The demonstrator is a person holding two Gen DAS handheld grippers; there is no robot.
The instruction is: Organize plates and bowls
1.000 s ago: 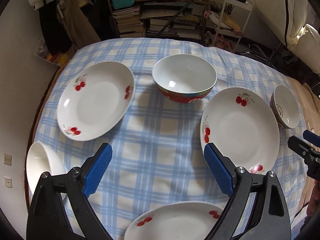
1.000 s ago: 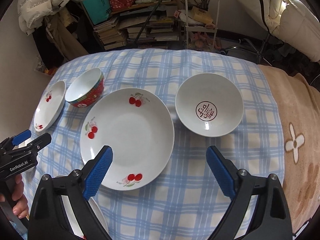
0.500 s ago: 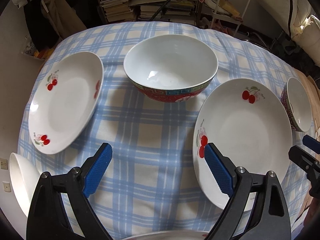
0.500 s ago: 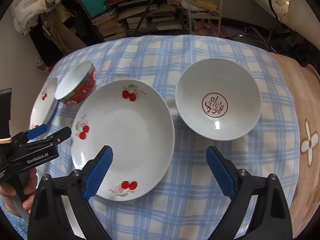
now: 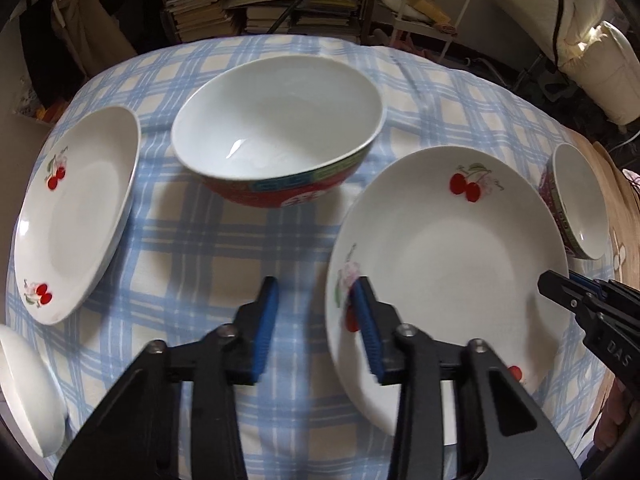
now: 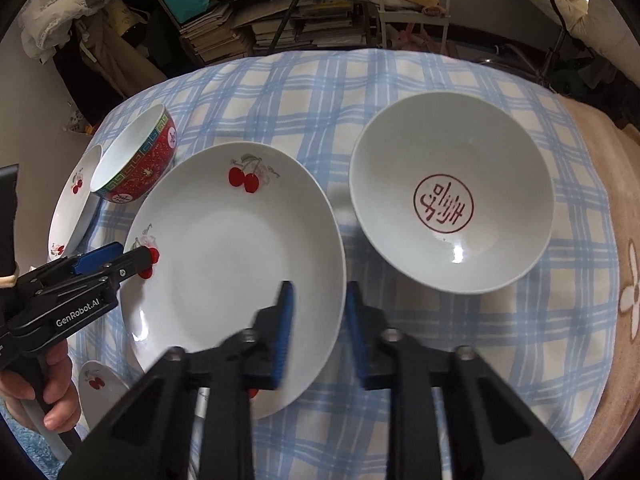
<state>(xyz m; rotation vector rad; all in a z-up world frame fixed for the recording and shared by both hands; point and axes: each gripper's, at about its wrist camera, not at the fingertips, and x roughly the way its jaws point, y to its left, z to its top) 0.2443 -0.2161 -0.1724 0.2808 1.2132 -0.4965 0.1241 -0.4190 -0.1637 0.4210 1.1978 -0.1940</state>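
A white cherry plate lies on the blue checked cloth between both grippers. My left gripper straddles its left rim, one pad over the plate, one over the cloth. Its jaws are closing, and a gap shows beside the rim. My right gripper straddles the right rim; its jaws are closing too and stand narrow, with the rim between the pads. In the left wrist view the right gripper sits at the plate's right edge. A red patterned bowl stands behind the plate.
A second cherry plate lies at the left. A white bowl with a red seal stands right of the middle plate. A white bowl and another cherry plate sit near the front edge. Shelves of books stand behind the table.
Both grippers have come down and forward onto the middle plate. Their jaws went from wide open to narrow around its left and right rims.
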